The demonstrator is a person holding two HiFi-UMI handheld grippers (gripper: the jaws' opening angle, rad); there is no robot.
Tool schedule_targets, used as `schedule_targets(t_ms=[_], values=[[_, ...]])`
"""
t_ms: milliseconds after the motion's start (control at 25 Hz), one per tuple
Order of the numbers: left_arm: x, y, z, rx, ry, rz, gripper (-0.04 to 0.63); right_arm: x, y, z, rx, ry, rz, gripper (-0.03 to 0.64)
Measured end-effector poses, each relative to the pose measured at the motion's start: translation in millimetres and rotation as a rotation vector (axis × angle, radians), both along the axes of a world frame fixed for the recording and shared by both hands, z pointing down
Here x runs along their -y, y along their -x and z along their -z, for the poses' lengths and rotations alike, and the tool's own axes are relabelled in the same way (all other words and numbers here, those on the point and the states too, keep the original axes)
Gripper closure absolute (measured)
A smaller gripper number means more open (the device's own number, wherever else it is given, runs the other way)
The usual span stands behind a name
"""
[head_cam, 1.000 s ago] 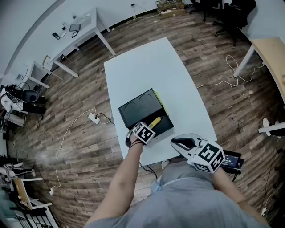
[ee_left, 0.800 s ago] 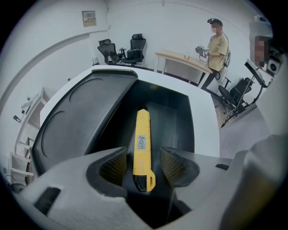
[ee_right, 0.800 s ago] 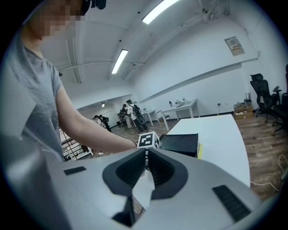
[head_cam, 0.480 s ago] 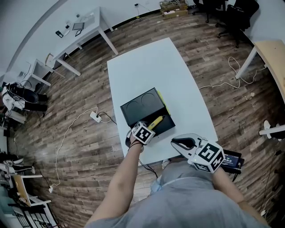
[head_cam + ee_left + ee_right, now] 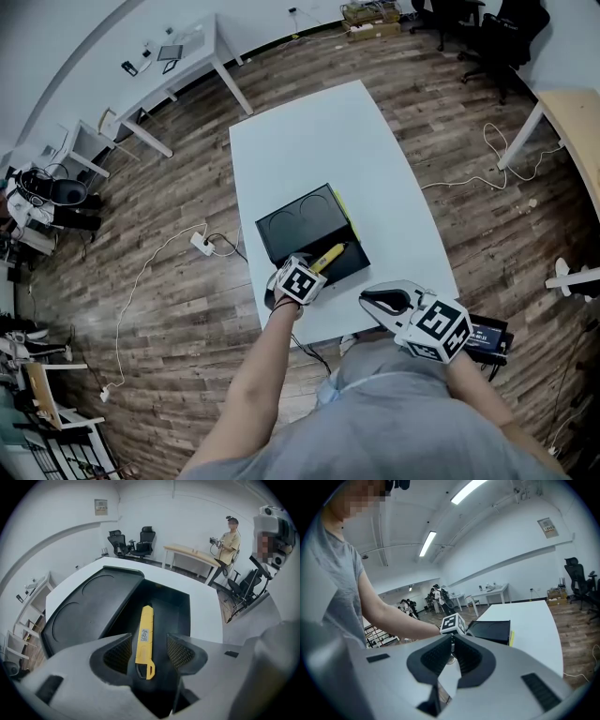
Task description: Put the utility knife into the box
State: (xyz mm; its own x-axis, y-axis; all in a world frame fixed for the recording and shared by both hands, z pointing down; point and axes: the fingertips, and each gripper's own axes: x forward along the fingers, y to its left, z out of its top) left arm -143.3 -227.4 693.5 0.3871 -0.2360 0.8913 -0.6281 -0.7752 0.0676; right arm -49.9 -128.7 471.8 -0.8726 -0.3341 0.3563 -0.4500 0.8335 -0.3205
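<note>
Head view: my left tongs (image 5: 314, 270) sit at the open black box (image 5: 291, 225), with the yellow utility knife (image 5: 328, 256) inside it.

Left gripper view: the jaws are apart and the knife lies loose on the box floor. I judge it released, so next I lift straight out.

Right gripper view: my right tongs (image 5: 452, 644) are closed and empty.

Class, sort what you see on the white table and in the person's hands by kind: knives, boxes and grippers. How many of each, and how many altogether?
Utility knife: 1
Box: 1
Grippers: 2, the left gripper and the right gripper
Total: 4
</note>
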Motion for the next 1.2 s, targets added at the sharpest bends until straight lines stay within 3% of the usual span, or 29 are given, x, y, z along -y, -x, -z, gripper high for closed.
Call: schedule_targets(t_ms=[800, 1200], values=[[4.0, -2.0, 43.1, -0.196, -0.092, 0.155, 0.379, 2.0, 11.7, 1.9, -0.002, -0.001, 0.044, 0.584], [2.9, -5.3, 71.9, -0.27, -0.186, 0.187, 0.382, 1.8, 14.2, -0.8, -0.003, 0.001, 0.053, 0.584]])
